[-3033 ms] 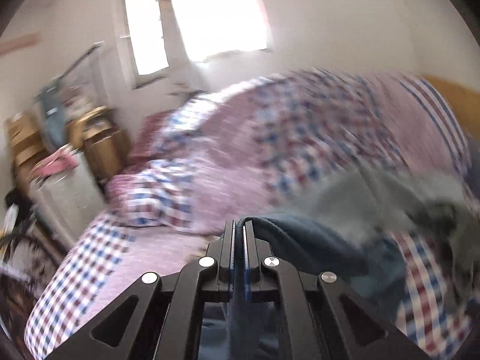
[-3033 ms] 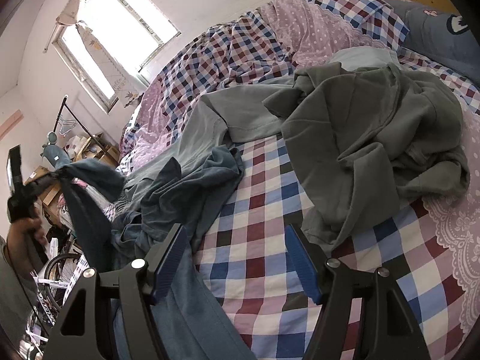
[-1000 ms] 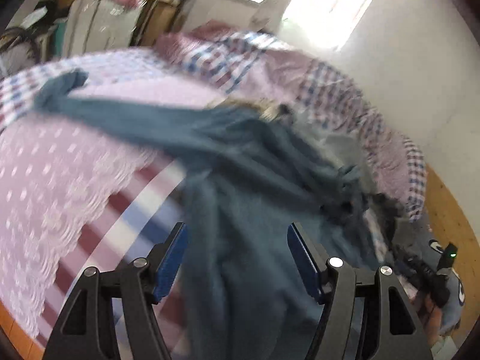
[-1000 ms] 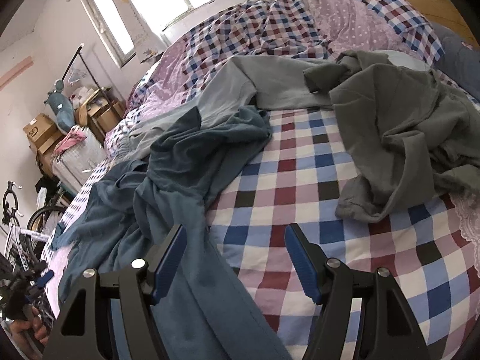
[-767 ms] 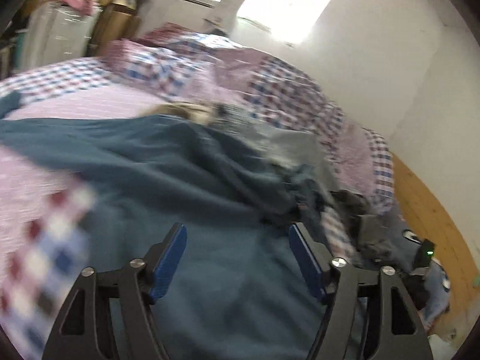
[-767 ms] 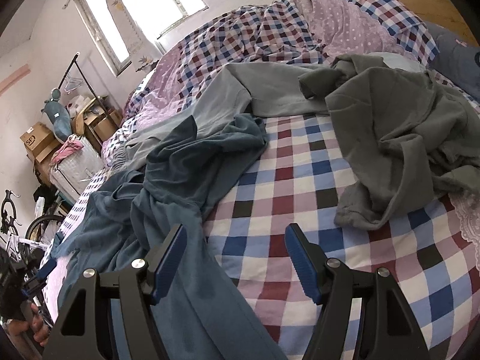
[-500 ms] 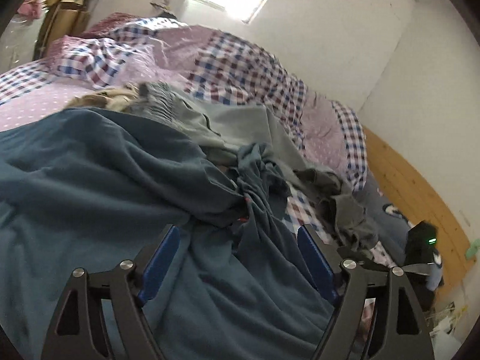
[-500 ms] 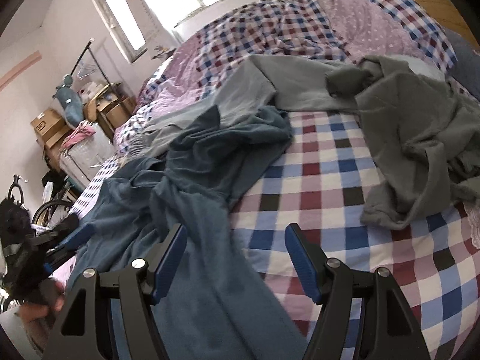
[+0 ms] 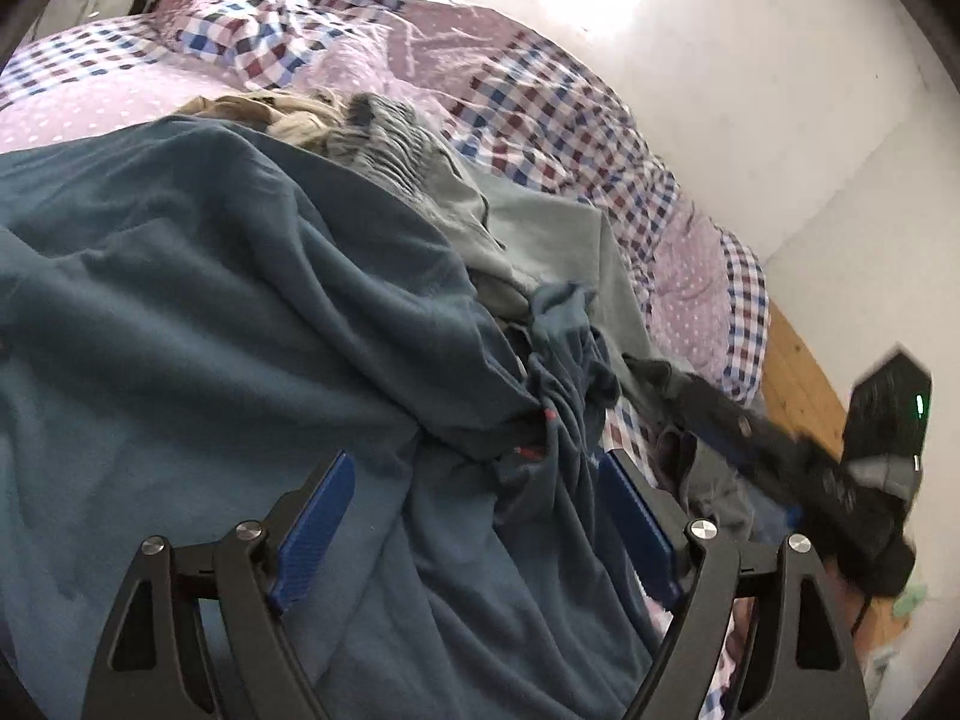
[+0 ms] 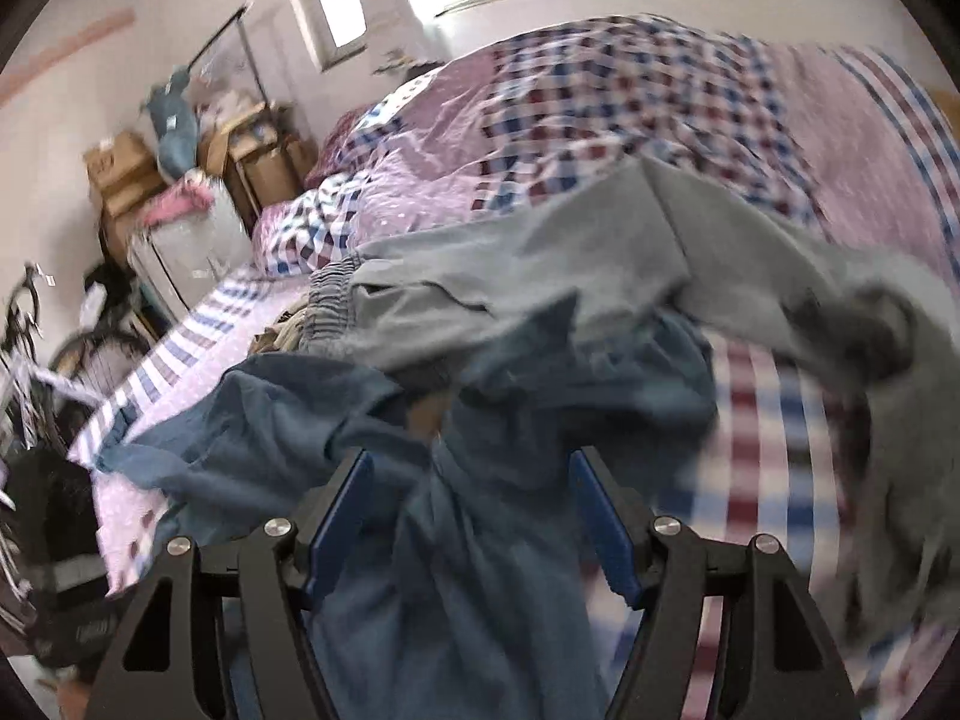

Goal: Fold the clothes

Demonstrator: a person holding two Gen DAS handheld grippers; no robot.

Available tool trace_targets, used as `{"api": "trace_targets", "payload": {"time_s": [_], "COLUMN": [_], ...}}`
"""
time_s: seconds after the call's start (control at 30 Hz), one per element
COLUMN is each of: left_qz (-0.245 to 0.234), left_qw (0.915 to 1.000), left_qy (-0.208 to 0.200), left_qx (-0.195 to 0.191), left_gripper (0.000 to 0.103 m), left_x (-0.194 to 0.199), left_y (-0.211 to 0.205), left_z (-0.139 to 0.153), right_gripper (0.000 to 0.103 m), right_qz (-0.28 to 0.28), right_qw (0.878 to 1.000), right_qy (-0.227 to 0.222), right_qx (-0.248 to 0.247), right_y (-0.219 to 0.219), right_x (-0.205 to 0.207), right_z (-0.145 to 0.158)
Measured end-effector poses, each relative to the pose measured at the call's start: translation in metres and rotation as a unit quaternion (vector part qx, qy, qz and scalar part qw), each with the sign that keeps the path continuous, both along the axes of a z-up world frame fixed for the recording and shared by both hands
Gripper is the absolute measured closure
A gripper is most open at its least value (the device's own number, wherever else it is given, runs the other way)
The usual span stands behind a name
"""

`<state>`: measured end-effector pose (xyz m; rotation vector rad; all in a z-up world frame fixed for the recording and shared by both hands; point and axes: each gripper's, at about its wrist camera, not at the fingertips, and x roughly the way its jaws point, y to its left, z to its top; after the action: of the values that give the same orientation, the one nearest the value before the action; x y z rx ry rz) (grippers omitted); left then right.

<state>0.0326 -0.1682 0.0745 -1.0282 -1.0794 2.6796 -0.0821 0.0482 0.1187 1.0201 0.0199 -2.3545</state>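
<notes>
Both grippers [image 9: 474,504] [image 10: 471,507] lower now, agape over teal garment [image 9: 210,330].

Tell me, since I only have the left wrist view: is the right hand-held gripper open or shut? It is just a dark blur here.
Observer: Open. The right hand-held gripper has its jaws wide apart, with the blue garment lying between them, not pinched.
Operator: What lies beyond it?
Observer: The grey trousers lie across the blue garment's far edge, with the waistband to the left.
Operator: Any bed free to spread on?
Observer: Bare checked sheet shows to the right of the blue garment.
</notes>
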Motion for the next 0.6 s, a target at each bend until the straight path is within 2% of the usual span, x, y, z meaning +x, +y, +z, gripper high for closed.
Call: {"api": "trace_targets", "payload": {"time_s": [0.13, 0.23, 0.33, 0.43, 0.47, 0.6], "left_qz": [0.020, 0.033, 0.047, 0.051, 0.051, 0.052], "left_qw": [0.9995, 0.9990, 0.9977, 0.9971, 0.9970, 0.9969], "left_qy": [0.006, 0.010, 0.008, -0.001, -0.002, -0.009], "left_qx": [0.023, 0.029, 0.047, 0.057, 0.057, 0.059], "left_gripper": [0.017, 0.017, 0.017, 0.017, 0.017, 0.017], "left_x": [-0.002, -0.005, -0.006, -0.007, -0.008, -0.009], "left_y": [-0.014, -0.023, -0.034, -0.037, -0.037, -0.036], "left_z": [0.003, 0.005, 0.001, -0.003, -0.004, -0.008], "right_gripper": [0.033, 0.038, 0.053, 0.077, 0.096, 0.098], "right_qz": [0.008, 0.011, 0.003, -0.004, -0.006, -0.018], "right_qw": [0.998, 0.995, 0.994, 0.992, 0.991, 0.989], "right_qy": [-0.003, -0.011, -0.007, -0.004, -0.003, 0.004], "right_qx": [0.060, 0.097, 0.112, 0.127, 0.132, 0.149], "right_y": [-0.034, -0.050, -0.043, -0.037, -0.035, -0.024], "right_x": [-0.032, -0.053, -0.060, -0.066, -0.069, -0.077], "right_z": [-0.003, -0.013, -0.015, -0.016, -0.017, -0.016]}}
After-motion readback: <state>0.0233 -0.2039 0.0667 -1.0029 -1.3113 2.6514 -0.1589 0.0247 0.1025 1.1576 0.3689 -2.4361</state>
